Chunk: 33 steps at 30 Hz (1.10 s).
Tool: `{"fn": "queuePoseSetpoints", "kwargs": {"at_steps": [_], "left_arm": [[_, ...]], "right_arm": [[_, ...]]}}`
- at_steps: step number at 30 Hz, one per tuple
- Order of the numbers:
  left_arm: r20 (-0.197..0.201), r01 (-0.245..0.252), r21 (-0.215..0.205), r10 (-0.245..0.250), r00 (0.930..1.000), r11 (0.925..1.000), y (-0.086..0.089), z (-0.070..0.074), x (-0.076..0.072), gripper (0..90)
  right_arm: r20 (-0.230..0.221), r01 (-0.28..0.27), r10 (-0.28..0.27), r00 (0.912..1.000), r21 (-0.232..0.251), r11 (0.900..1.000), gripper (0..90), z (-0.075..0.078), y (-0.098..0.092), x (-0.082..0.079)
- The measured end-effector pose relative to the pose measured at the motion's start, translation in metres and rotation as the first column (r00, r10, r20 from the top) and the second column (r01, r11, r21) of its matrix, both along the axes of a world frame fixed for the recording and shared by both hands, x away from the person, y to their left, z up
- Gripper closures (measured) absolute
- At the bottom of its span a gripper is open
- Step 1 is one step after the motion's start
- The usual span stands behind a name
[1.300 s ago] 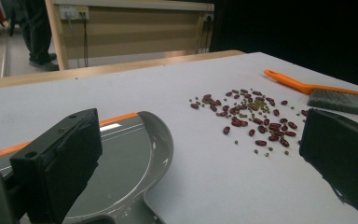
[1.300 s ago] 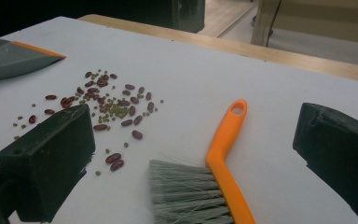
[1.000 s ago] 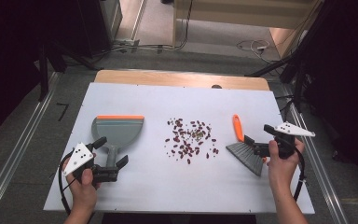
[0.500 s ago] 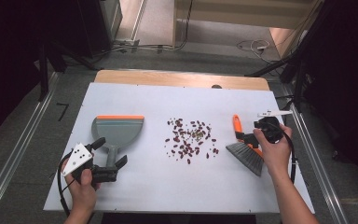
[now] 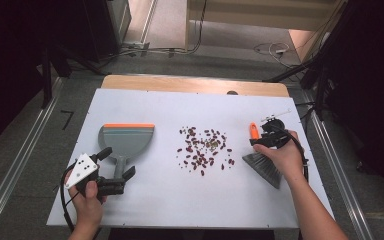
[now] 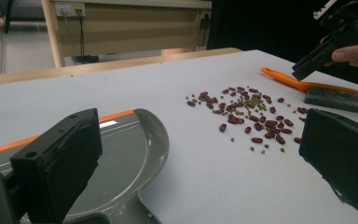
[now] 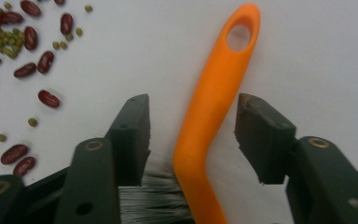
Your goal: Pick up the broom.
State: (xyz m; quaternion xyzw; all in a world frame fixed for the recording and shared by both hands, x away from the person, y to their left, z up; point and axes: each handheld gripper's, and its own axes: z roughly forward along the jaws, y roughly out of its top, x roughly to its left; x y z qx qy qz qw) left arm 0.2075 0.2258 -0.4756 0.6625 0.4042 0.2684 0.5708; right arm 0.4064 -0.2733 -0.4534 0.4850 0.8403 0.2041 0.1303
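A grey dustpan [image 5: 127,140] with an orange lip lies on the left of the white table [image 5: 145,105]. My left gripper [image 5: 116,162] stands open, one jaw on each side of the pan's handle, pressing nothing; the pan [image 6: 126,163] sits low between its jaws. Red and green beans [image 5: 202,150] are scattered mid-table. To their right lies a brush with an orange handle [image 7: 219,93] and grey bristles [image 5: 265,167]. My right gripper [image 7: 193,105] points down over the handle; its jaws have just been closing, with the handle between them and a gap on each side.
A wooden strip [image 5: 195,84] runs along the table's far edge. Metal rails [image 5: 330,150] flank the table on both sides. Cables lie on the floor beyond. Bare white surface lies in front of the beans.
My right hand has moved left from beside the brush and tipped down over its orange handle, and its jaws have narrowed around it. The left gripper, dustpan and beans are unchanged.
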Motion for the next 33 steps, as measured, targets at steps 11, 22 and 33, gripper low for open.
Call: {"fn": "queuePoseSetpoints", "kwargs": {"at_steps": [11,22,33], "left_arm": [[-0.007,-0.002,0.002,0.002,1.0000,1.0000,0.000,-0.001,0.001,0.3],[-0.006,0.023,0.017,-0.023,0.9997,0.9996,-0.006,0.001,0.000,0.4],[-0.014,0.032,0.018,-0.032,0.9994,0.9993,-0.006,-0.001,0.002,0.6]], "right_arm": [[-0.120,0.047,-0.059,0.9910,-0.100,0.994,55.7,-0.016,0.004,0.002],[-0.134,0.065,-0.075,0.9881,-0.084,0.994,67.6,-0.016,0.005,0.001],[0.025,0.033,-0.034,0.9991,0.043,0.999,67.8,-0.011,-0.009,-0.022]]}}
